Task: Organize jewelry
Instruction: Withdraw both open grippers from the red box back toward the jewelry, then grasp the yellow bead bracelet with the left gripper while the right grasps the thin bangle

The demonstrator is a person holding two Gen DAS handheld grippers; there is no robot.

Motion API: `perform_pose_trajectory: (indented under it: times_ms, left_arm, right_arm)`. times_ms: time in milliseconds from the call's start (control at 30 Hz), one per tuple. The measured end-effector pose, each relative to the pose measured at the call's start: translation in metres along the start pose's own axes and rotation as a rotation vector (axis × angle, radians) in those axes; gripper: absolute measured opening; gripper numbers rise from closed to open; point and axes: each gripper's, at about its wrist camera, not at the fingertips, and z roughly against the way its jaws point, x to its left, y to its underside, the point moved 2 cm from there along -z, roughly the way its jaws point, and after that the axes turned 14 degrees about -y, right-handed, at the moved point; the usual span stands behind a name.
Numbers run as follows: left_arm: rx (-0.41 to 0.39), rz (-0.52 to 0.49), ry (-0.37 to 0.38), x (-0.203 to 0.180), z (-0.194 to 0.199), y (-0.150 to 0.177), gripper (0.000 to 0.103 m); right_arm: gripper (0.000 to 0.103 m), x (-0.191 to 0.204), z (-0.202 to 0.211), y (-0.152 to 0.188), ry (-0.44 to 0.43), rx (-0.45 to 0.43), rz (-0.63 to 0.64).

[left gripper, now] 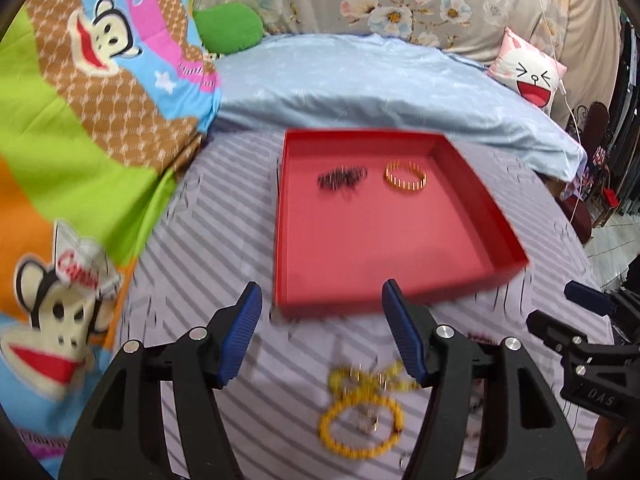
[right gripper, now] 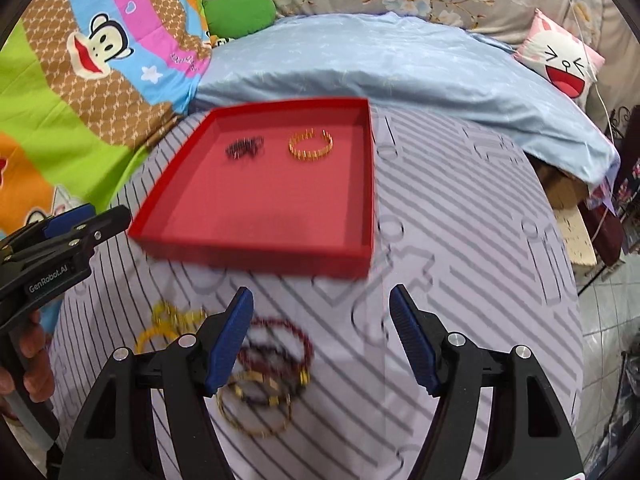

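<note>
- Left wrist view: the other tool's black body at the right edge carries pale letters "DAS"; the cartoon monkey quilt (left gripper: pixel 80 128) shows a red word, blurred, starting "Ca".
- Left gripper (left gripper: pixel 322 330) has its blue pads spread wide, nothing between them.
- A yellow bead bracelet (left gripper: pixel 360 428) lies blurred on the striped sheet (left gripper: pixel 200 260) below the pads, tangled with smaller yellow and metal pieces.
- The red tray (left gripper: pixel 400 292) sits just beyond the fingertips, holding a dark beaded piece (left gripper: pixel 342 179) and a gold cuff bracelet (left gripper: pixel 405 178) side by side near its far wall; the near floor is bare.
- Right wrist view: "GenRobot.AI" reads on the left tool at the left edge.
- Right gripper (right gripper: pixel 322 330) is likewise spread and empty.
- A dark red bead bracelet (right gripper: pixel 306 344) overlaps a gold bangle (right gripper: pixel 256 424) beside the left pad.
- Striped sheet lies bare right of the tray.
</note>
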Motion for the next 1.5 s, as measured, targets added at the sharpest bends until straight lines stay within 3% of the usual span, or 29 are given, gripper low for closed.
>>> perform_pose_trajectory:
  times_ms: [200, 533, 1033, 1200, 1500]
  left_arm:
    - [0.058, 0.021, -0.012, 0.005, 0.0, 0.048, 0.059]
    - [0.08, 0.077, -0.022, 0.018, 0.004, 0.092, 0.065]
    - [0.105, 0.089, -0.045, 0.03, 0.001, 0.111, 0.065]
    - [0.106, 0.084, -0.039, 0.028, 0.0, 0.111, 0.066]
    - [0.101, 0.054, -0.019, 0.014, 0.0, 0.112, 0.07]
  right_arm:
    - [0.068, 0.005, 0.001, 0.037, 0.009, 0.024, 0.006]
    - [0.068, 0.03, -0.017, 0.08, -0.008, 0.057, 0.027]
    - [0.068, 0.051, -0.046, 0.081, 0.015, 0.056, 0.051]
    - [0.06, 0.05, -0.045, 0.082, 0.02, 0.045, 0.065]
    - [0.06, 0.044, -0.036, 0.087, -0.001, 0.039, 0.052]
